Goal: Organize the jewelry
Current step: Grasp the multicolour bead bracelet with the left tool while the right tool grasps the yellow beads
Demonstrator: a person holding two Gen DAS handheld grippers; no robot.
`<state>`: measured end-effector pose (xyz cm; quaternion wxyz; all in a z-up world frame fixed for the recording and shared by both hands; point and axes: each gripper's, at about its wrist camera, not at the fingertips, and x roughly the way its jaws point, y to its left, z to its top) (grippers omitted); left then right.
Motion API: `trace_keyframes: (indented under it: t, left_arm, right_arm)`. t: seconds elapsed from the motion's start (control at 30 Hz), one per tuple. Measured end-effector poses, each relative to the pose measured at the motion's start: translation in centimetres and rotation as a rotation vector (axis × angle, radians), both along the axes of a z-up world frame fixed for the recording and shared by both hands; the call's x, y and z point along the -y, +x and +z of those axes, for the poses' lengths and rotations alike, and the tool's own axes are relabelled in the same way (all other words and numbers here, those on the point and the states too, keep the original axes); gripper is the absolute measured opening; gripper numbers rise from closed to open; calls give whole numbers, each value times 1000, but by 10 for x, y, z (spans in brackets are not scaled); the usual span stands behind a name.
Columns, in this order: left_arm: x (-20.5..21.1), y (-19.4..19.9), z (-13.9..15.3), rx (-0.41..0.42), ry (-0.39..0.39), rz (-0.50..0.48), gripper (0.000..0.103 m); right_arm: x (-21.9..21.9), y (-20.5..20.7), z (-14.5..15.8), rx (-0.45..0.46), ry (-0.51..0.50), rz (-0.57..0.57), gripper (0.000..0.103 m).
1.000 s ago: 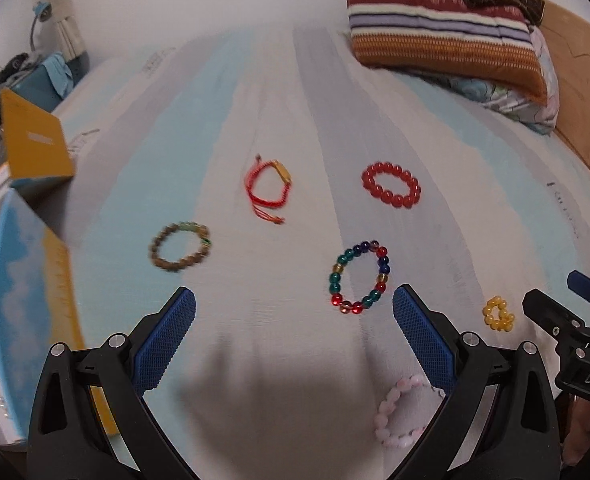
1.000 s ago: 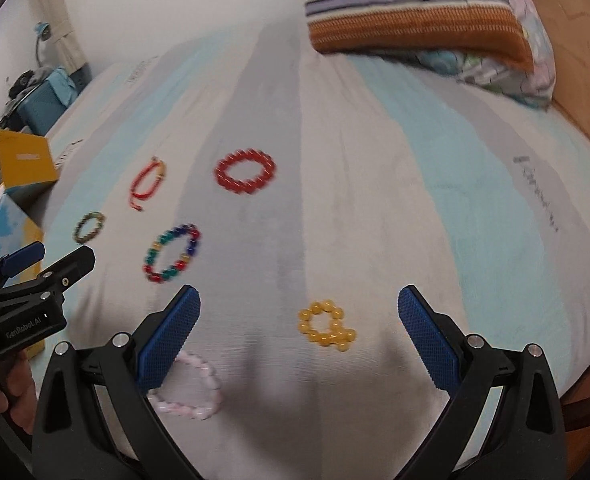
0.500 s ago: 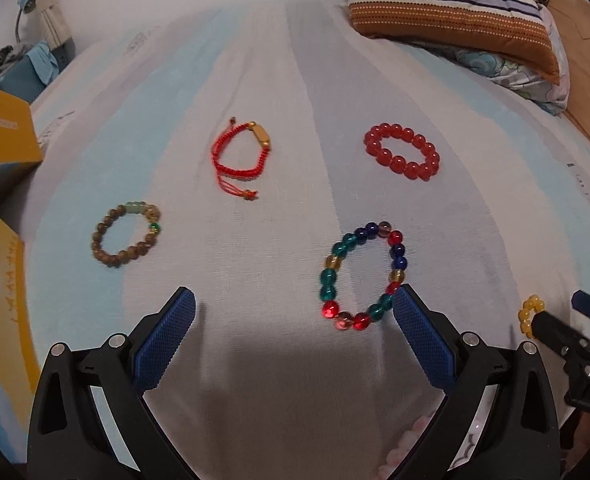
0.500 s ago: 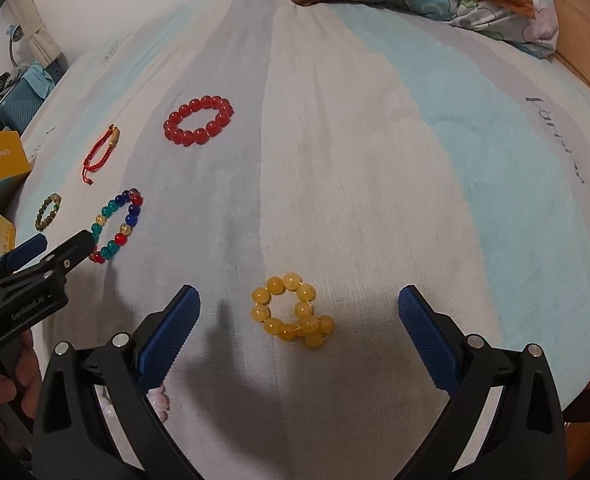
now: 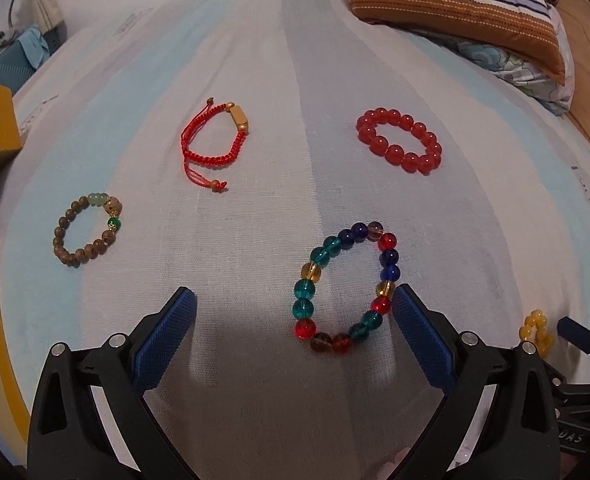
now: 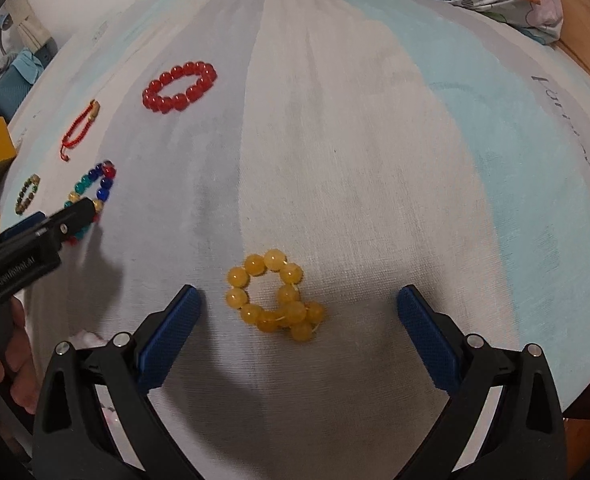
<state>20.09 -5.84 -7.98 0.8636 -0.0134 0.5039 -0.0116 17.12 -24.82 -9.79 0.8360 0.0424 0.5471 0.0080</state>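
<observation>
step: pick up bracelets off the bed (image 5: 255, 380) | left gripper (image 5: 293, 330) spread, multicolour glass-bead bracelet (image 5: 345, 286) inside its gap, touching the right-hand pad | right gripper (image 6: 297, 328) spread around yellow bead bracelet (image 6: 277, 296) | advice: centre each loop, lower onto sheet, pinch one bead strand

Glossy glass-like multicoloured bead bracelet (image 5: 345, 288), waxy yellow bead bracelet (image 6: 275, 296), matt woven bedsheet (image 6: 355, 168), braided red cord bracelet (image 5: 213, 144).
</observation>
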Motion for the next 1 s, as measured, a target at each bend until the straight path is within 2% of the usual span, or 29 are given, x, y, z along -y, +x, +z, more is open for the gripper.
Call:
trace_keyframes:
  t: [0.13,0.27,0.57,0.63,0.73,0.83,0.9,0.93,1.0]
  left_arm:
    - [2,-1,0,3,28,-6,82]
    - [7,-6,1,4,40,-28,63]
    - [7,-10,3,6,42,-45,37]
    - [7,-10,3,6,45,-45,36]
    - [8,-10,3,8,51,-45,35]
    - [9,-10,4,12,54,-45,28]
    - [9,-11,4,14,47,-45,18]
    - [8,-12,5,13,39,-46,9]
    - [6,-13,7,17,30,-46,9]
  right_arm:
    - [0,1,0,-4,-20,-12,80]
    - [0,0,2,5,-33,-15,68]
    - [-6,-3,4,18,-57,1,41]
    - [-7,-6,7,27,-71,5,27]
    - [-5,-7,8,43,-102,10,16]
    - [-2,-6,12,60,-93,-1,11]
    - [0,-7,16,73,-77,-10,10]
    - [1,-9,18,85,-69,-16,10]
    - [4,-13,22,100,-66,-22,10]
